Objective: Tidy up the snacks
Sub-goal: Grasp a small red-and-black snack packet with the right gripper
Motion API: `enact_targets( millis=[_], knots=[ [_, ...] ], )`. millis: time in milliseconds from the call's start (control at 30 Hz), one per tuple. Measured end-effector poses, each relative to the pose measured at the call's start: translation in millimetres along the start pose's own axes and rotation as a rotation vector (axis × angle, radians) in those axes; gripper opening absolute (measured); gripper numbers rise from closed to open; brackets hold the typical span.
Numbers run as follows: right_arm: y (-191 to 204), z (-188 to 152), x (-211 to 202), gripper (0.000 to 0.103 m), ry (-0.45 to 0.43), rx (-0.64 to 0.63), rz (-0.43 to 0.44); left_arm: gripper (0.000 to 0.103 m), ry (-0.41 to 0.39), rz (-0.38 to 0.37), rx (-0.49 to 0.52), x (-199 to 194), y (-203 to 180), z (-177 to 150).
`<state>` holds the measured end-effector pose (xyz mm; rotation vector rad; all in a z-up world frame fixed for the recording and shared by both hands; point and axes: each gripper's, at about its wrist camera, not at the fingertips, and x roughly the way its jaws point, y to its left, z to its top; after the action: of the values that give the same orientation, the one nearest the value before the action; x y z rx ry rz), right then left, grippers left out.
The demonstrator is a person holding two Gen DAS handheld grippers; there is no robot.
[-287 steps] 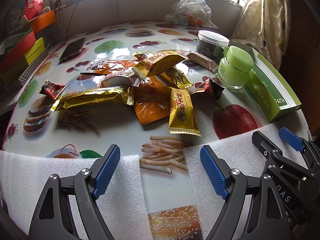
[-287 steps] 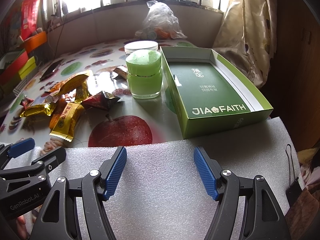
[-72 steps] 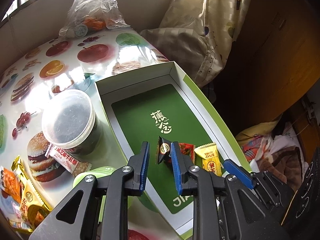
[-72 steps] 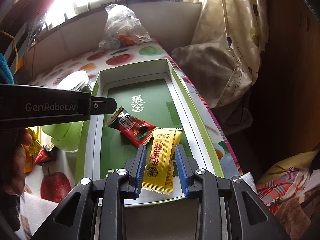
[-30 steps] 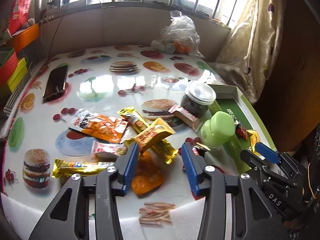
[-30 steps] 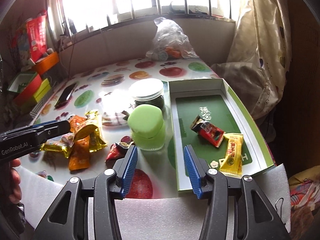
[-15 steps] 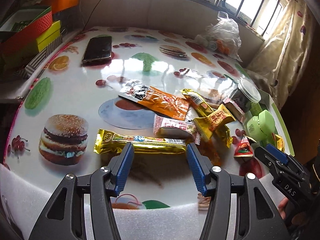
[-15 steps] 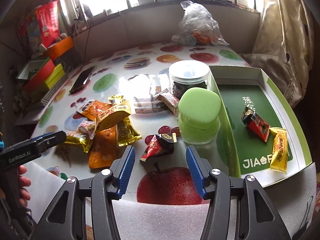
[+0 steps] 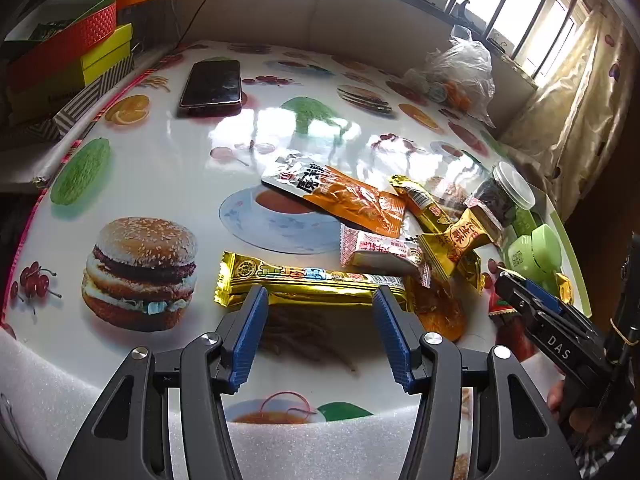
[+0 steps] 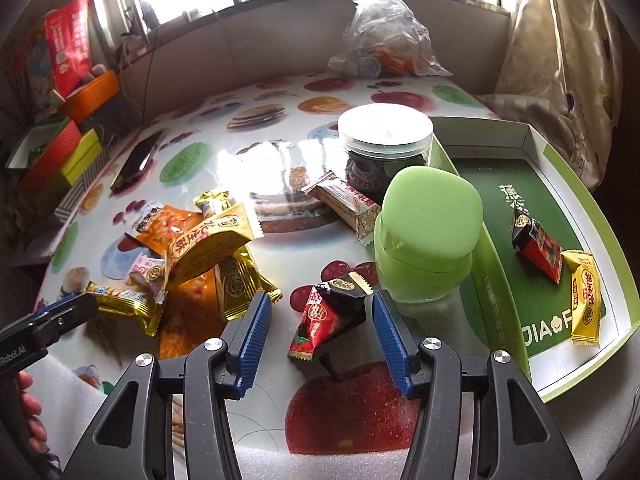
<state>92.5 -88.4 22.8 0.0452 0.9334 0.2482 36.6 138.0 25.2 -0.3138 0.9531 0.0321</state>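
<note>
Snacks are lying heaped on the tabletop (image 9: 168, 184). Left tongs (image 9: 318, 304) are hanging released over a long gold bar (image 9: 308, 280); right tongs (image 10: 319, 312) are gaping around a red-black packet (image 10: 326, 316), pads apart from it. Two packets are sitting in the green box (image 10: 536, 136).

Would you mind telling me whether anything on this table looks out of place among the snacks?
Yes: a dark smartphone lies on the printed tablecloth away from the snack pile, and it is no snack. The pile itself is jumbled, wrappers overlapping, while only two packets lie in the green box.
</note>
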Motion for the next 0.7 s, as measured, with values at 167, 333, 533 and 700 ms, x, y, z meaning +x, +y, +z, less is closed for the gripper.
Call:
enact_targets(
  millis=[167,333,533,700],
  knots=[
    [1,-1,4,0.04,0.007,-0.004,-0.02,0.056,0.001,0.002,-0.006,2,5,4],
    [1,-2,5,0.024,0.008,-0.011,-0.026,0.056,-0.002,0.0,0.001,1,2,6],
    [-2,-5,3,0.017,0.009,-0.018,-0.015,0.056,0.003,-0.009,0.029,3,-9,9],
    [-5,-8,-3,0.016,0.01,-0.022,0.005,0.056,0.004,-0.027,0.069,5,-26,13]
  ],
)
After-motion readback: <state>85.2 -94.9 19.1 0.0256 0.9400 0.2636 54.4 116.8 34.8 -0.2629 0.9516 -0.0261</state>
